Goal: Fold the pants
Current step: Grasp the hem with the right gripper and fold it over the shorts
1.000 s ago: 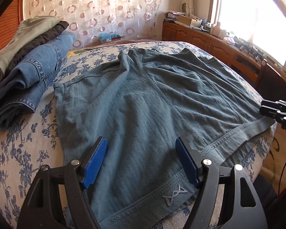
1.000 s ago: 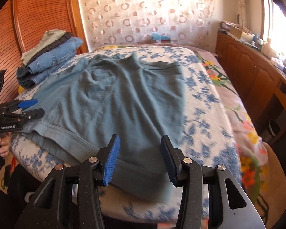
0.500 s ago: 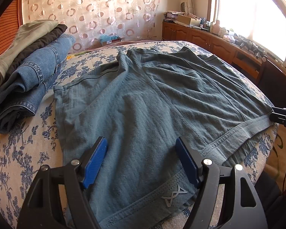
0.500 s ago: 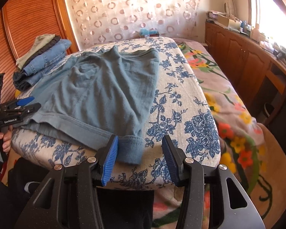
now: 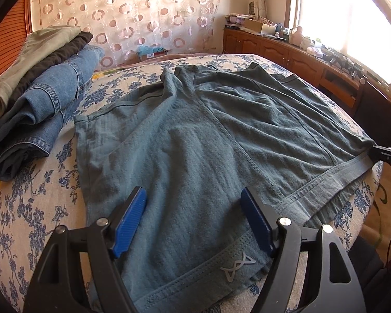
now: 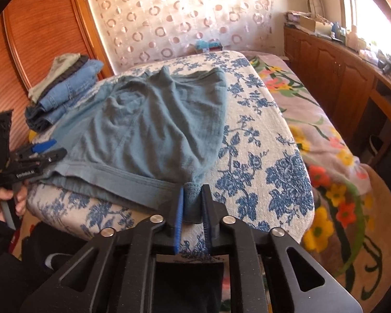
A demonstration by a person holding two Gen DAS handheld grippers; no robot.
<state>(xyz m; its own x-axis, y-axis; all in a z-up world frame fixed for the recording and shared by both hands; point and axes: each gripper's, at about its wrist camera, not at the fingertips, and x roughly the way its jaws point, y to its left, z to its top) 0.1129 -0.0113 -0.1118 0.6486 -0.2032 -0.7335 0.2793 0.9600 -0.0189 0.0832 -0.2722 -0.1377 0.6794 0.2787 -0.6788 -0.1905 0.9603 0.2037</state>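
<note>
The teal shorts (image 5: 195, 140) lie spread flat on the bed (image 6: 260, 161), near edge at the front, not yet folded. The right tongs (image 6: 193, 203) have just closed and are clamped on the shorts' near right waistband corner. The left tongs (image 5: 195, 221) hover apart over the near left waistband, gripping nothing. Every fold remains. A stack of folded clothes (image 5: 31, 99) sits far left. No containers show.

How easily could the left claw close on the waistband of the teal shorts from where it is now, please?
Probably yes: the left claw is open above the shorts, straddling the waistband, with nothing between them.
</note>
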